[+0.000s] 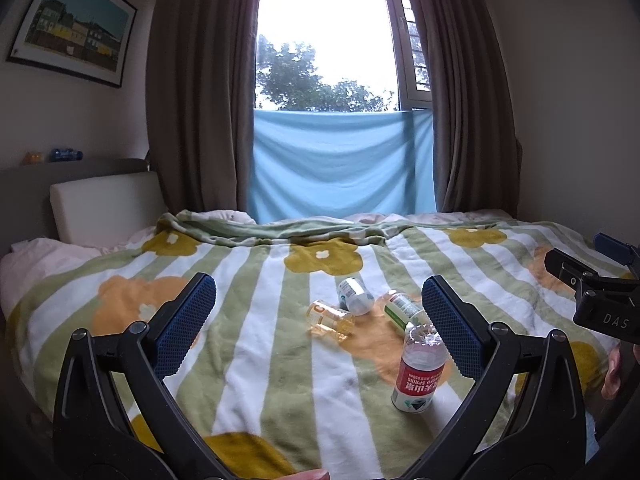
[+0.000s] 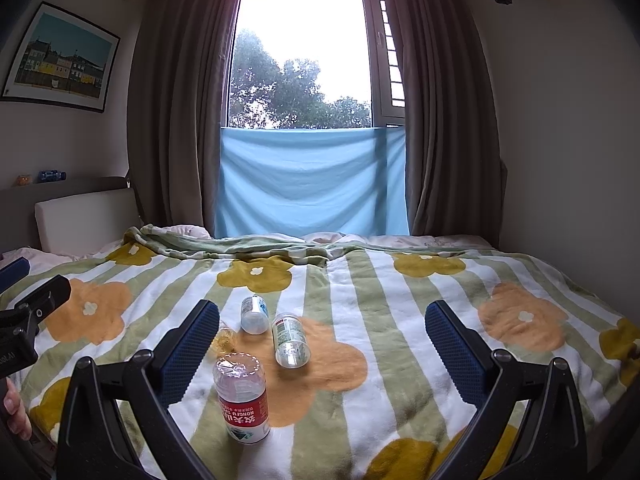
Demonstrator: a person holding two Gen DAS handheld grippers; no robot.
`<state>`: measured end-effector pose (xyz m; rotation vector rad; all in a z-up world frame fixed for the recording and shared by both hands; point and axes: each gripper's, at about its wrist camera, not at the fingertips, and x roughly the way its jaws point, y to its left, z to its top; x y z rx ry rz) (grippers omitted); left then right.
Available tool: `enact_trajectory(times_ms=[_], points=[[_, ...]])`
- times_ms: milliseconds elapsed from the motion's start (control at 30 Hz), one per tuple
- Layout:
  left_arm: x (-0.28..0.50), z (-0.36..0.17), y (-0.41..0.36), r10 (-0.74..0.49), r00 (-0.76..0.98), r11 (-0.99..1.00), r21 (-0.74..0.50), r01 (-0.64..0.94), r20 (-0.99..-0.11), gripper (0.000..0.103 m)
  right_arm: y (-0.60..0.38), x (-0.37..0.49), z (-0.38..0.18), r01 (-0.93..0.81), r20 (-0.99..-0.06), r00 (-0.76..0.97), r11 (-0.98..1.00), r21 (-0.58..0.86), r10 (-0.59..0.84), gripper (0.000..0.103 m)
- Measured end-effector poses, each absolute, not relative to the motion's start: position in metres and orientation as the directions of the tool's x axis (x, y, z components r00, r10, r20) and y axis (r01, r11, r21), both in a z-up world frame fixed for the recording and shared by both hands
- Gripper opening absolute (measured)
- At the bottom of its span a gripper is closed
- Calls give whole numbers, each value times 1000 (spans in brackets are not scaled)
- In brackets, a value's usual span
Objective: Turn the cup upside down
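A small clear bottle with a red label (image 1: 420, 368) (image 2: 242, 396) stands on the flowered blanket (image 1: 256, 344), its label text upside down. Three more small bottles lie on their sides behind it: a yellowish one (image 1: 330, 318), a white-and-blue one (image 1: 355, 296) (image 2: 255, 314) and a green-labelled one (image 1: 404, 310) (image 2: 290, 340). My left gripper (image 1: 318, 280) is open above the blanket, with the red-labelled bottle just inside its right finger. My right gripper (image 2: 322, 306) is open too, that bottle just inside its left finger. In the right wrist view, that finger partly hides the yellowish bottle (image 2: 226, 338). Neither gripper holds anything.
The bed fills the foreground, with a white headboard cushion (image 1: 104, 204) at the left. Brown curtains and a blue cloth (image 1: 340, 160) hang at the window behind. The right tool's black body (image 1: 600, 304) shows at the right edge. A person's fingers (image 2: 16, 408) appear at the left.
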<state>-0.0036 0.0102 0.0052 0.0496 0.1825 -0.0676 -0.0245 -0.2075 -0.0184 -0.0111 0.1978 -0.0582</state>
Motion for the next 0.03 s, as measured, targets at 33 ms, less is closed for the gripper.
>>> enact_trajectory(times_ms=[33], points=[[-3, 5, 10, -65, 981, 996, 42, 74, -183, 103, -208, -24, -18, 56, -197, 979, 998, -17, -58, 103]])
